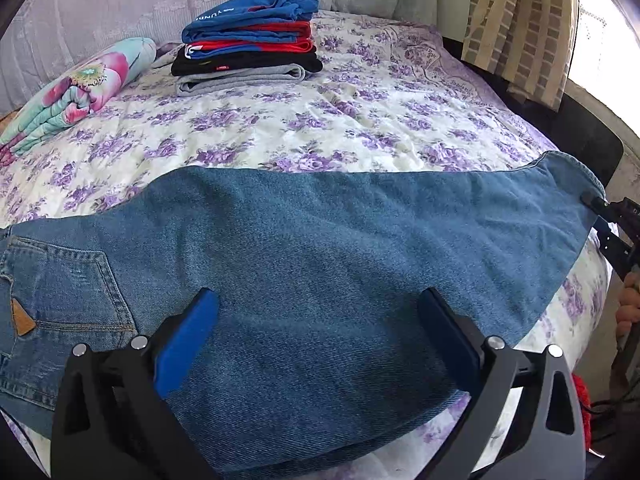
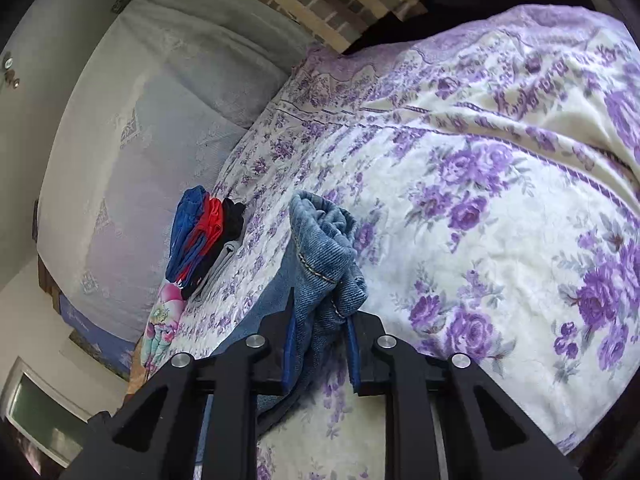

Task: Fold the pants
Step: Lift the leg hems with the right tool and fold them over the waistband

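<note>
Across the near edge of the bed [image 1: 360,92], a pair of blue jeans [image 1: 320,248] lies folded lengthwise, waistband and back pocket [image 1: 68,280] toward nine o'clock in the left wrist view and the leg ends toward three o'clock. The left hand-held gripper [image 1: 320,320] hovers over the middle of the denim with its jaws spread wide, one blue pad [image 1: 188,344] at seven o'clock and the other dark finger at five o'clock; nothing sits pinched between them, and whether the tips touch the cloth cannot be told.

At three o'clock in that same view the right hand-held gripper [image 1: 596,204] meets the hem of the jeans, with part of a person's hand [image 1: 630,300] below it. The right wrist view shows it closely: the right hand-held gripper [image 2: 320,320] has its jaws drawn in narrow, clamped on the bunched leg hems [image 2: 324,240], which rise in a crumpled wad just beyond the fingertips.

Toward twelve o'clock on the purple-flowered bedspread stands a stack of folded clothes [image 1: 248,40], blue on top, then red, black and grey. Beside it at ten o'clock lies a rolled floral blanket [image 1: 76,88]. A brick-patterned curtain [image 1: 516,20] hangs at one o'clock.
</note>
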Action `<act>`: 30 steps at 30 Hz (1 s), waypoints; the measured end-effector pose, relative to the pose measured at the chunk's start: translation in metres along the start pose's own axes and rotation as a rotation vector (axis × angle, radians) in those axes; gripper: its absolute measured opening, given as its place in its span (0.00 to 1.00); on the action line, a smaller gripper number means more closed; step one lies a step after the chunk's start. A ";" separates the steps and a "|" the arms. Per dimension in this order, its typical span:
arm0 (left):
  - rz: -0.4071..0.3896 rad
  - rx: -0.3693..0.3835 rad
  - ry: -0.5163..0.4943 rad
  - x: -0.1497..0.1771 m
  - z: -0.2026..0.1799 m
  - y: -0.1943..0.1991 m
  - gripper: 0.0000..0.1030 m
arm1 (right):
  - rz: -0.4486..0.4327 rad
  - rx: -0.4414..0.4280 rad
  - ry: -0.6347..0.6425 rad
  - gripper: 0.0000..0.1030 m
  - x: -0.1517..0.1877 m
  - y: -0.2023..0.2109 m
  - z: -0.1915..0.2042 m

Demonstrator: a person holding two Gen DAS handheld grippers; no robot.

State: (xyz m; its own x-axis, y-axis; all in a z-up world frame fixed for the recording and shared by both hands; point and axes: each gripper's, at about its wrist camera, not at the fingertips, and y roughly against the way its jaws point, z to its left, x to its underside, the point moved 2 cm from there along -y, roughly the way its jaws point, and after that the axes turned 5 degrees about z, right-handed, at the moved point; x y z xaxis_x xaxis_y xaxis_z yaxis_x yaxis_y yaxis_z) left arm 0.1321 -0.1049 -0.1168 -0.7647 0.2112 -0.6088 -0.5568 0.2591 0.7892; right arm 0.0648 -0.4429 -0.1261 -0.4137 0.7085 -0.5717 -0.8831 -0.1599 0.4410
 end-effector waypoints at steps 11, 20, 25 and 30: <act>-0.276 -0.212 0.296 0.025 0.138 0.120 0.95 | -0.077 0.023 0.592 0.17 0.019 -0.009 0.164; -0.336 -0.244 0.600 0.064 0.243 0.163 0.95 | 0.110 -0.026 1.226 0.16 0.174 -0.071 0.272; -0.304 -0.229 0.637 0.073 0.254 0.151 0.95 | 0.146 0.040 1.451 0.16 0.236 -0.079 0.264; -0.286 -0.218 0.626 0.073 0.252 0.142 0.95 | 0.085 0.001 1.450 0.16 0.225 -0.059 0.276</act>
State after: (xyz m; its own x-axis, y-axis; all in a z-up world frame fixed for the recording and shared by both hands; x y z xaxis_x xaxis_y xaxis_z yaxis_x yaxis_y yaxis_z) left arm 0.0793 0.1848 -0.0693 -0.5856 -0.4331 -0.6852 -0.7649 0.0154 0.6439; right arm 0.0843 -0.0843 -0.0901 -0.3199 -0.6075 -0.7271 -0.8452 -0.1639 0.5087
